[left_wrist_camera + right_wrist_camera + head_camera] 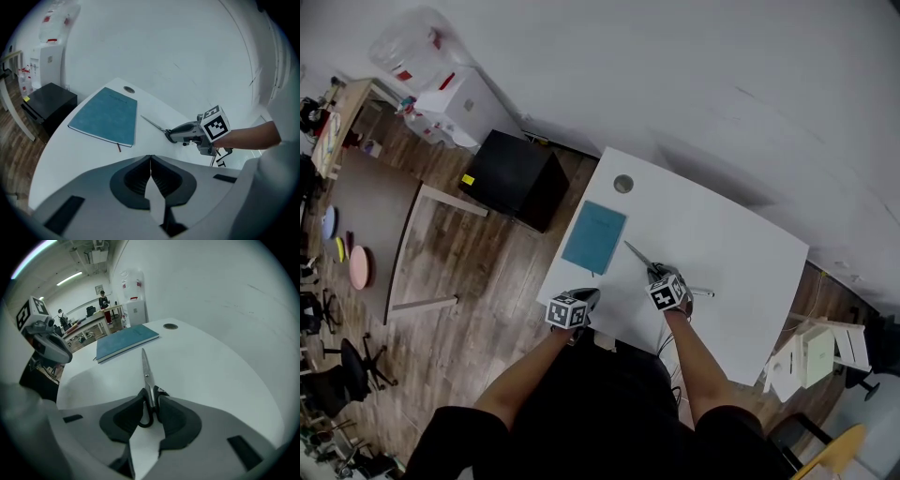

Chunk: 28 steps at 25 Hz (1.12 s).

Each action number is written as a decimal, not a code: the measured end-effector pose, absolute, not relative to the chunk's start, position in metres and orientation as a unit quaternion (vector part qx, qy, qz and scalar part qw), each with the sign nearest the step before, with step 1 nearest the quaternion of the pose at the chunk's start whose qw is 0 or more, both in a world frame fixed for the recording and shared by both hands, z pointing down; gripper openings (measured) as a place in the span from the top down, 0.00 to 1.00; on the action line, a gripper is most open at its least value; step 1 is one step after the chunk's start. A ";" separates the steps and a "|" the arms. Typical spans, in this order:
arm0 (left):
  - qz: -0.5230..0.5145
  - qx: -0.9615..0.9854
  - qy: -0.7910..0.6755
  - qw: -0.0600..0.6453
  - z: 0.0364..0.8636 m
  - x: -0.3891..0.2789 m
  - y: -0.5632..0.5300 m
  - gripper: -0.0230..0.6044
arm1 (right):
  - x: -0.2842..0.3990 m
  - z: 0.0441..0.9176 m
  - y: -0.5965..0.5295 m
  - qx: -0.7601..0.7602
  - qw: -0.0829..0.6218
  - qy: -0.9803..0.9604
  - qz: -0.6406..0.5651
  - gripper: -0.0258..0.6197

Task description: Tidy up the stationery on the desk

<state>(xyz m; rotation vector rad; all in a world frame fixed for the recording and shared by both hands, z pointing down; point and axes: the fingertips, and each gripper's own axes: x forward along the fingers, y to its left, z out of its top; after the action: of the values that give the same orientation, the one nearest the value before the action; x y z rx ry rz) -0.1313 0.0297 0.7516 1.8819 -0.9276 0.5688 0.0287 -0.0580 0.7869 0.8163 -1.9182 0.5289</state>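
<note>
My left gripper (589, 296) hangs at the near left edge of the desk (722, 253), jaws pressed together with nothing in them. Just beyond it the blue notebook (594, 236) lies flat and closed near the desk's left side. I judge it light, broad and a little floppy. The jaws cannot get under it where it lies, so I would take it by a corner slid out past the rim. To its right the scissors (146, 369) lie on the white top with blades shut, the tip near the notebook and seemingly just short of it. They should be stiff, heaviest at the handle and slick along the steel (and sharp enough to respect), so the handle is the place to hold. My right gripper (151, 403) is already there. Its jaws stand apart with the black handle between them, close on both sides, though I judge the pads are not clamping it. Off the desk's left side a black cabinet (516, 178) stands on the floor, and a round cable hole (623, 183) sits near the far corner. Nothing blocks the scissors. Only the notebook lies close to the blade tip, so a careless swing could nudge it.
</note>
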 end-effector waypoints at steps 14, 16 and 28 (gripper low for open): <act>0.244 0.790 -0.331 0.455 0.750 -0.155 0.020 0.94 | 0.056 0.771 -0.043 0.567 0.318 -0.671 0.358 0.82; 0.249 0.792 -0.329 0.449 0.750 -0.153 0.018 0.94 | 0.064 0.773 -0.038 0.603 0.295 -0.637 0.379 0.82; 0.261 0.805 -0.302 0.439 0.749 -0.138 0.014 0.94 | 0.073 0.787 -0.031 0.665 0.261 -0.554 0.427 0.81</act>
<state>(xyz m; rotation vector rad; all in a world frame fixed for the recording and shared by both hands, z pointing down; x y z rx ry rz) -0.1381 0.0139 0.7488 2.0002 -0.7495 0.6480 0.0726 -0.0313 0.7874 1.8008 -1.4993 1.1557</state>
